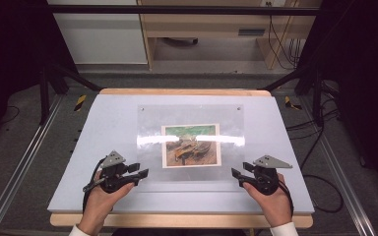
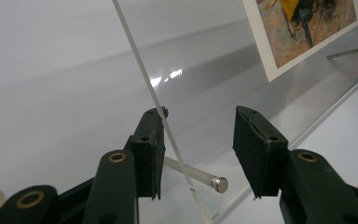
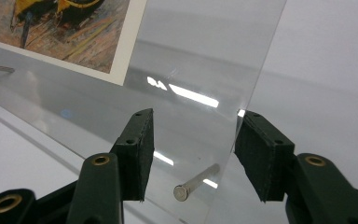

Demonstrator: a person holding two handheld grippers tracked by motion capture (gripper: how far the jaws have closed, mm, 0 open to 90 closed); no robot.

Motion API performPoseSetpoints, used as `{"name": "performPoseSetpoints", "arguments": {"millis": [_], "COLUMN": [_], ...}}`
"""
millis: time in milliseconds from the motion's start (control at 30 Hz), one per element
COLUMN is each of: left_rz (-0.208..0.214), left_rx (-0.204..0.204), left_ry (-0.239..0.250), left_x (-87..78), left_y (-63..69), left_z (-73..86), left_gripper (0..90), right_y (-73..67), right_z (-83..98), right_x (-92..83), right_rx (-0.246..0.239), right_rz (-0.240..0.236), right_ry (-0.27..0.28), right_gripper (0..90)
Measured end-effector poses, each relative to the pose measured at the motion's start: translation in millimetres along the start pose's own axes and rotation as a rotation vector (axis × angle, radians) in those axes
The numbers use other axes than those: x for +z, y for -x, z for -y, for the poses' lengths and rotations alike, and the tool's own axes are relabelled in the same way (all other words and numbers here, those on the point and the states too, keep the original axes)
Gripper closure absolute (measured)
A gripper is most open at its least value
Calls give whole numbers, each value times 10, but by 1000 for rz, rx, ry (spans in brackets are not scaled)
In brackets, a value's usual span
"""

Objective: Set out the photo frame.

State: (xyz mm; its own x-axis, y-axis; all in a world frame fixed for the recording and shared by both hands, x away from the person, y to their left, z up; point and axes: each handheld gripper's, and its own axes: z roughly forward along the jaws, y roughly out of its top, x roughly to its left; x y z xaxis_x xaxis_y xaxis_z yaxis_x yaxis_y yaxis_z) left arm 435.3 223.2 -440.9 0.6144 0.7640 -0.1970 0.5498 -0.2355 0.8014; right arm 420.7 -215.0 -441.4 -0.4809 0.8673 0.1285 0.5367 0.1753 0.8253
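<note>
A clear acrylic sheet (image 1: 192,115) lies over a printed picture of boats (image 1: 191,145) on the grey board (image 1: 103,132). My left gripper (image 1: 140,173) sits at the sheet's near left corner and my right gripper (image 1: 236,174) at its near right corner. In the left gripper view the jaws of the left gripper (image 2: 198,121) stand apart around the sheet's edge (image 2: 144,70) and a metal pin (image 2: 200,177). In the right gripper view the right gripper (image 3: 193,121) straddles the sheet's corner (image 3: 191,60) and another pin (image 3: 196,183). No pad presses on either pin.
The grey board rests on a wooden table edge (image 1: 177,220). Black frame bars (image 1: 54,78) and metal rails (image 1: 19,167) flank the table. Cables (image 1: 320,191) lie on the floor at the right. Two small holes mark the sheet's far corners.
</note>
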Motion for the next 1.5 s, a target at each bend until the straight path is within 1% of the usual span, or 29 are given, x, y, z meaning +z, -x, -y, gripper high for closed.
{"name": "performPoseSetpoints", "arguments": {"millis": [167, 267, 433, 467, 567, 700, 800, 867, 1133, 1233, 1267, 1333, 1500], "left_rz": [-5, -6, -17, -20, -28, -36, -35, -36, -51, -51, -51, -52, -47], "left_rx": [4, 6, 16, 14, 26, 29, 32, 36, 51, 54, 55, 56, 56], "left_ry": [2, 2, -1, 2, 0, 5, 4, 0, -11, -17, -17, -18, -21], "left_x": [-16, -26, -40, -40, -49, -57, -65, -71, -89, -90, -90, -91, -99], "left_y": [16, 22, 48, 55, 70, 87, 87, 91, 122, 128, 131, 135, 133], "left_z": [22, 33, 53, 58, 73, 93, 103, 108, 131, 139, 142, 146, 156], "left_gripper": [549, 555, 566, 567, 571, 581, 590, 595, 614, 616, 617, 621, 630], "right_y": [-11, -18, -24, -30, -32, -36, -36, -37, -58, -61, -56, -63, -66], "right_z": [22, 29, 47, 52, 65, 80, 91, 95, 123, 133, 137, 144, 155], "right_x": [-27, -36, -55, -62, -72, -92, -101, -104, -133, -140, -143, -149, -158], "right_rx": [-7, -3, -7, -1, -6, -4, 0, -9, -11, -14, -23, -16, -20], "right_rz": [5, 7, 11, 9, 12, 10, 11, 13, 21, 23, 22, 24, 23], "right_ry": [0, 0, 1, -2, 2, -2, -1, -1, -8, -9, -9, -12, -13], "right_gripper": [506, 514, 535, 540, 553, 573, 585, 591, 619, 629, 633, 638, 650]}}
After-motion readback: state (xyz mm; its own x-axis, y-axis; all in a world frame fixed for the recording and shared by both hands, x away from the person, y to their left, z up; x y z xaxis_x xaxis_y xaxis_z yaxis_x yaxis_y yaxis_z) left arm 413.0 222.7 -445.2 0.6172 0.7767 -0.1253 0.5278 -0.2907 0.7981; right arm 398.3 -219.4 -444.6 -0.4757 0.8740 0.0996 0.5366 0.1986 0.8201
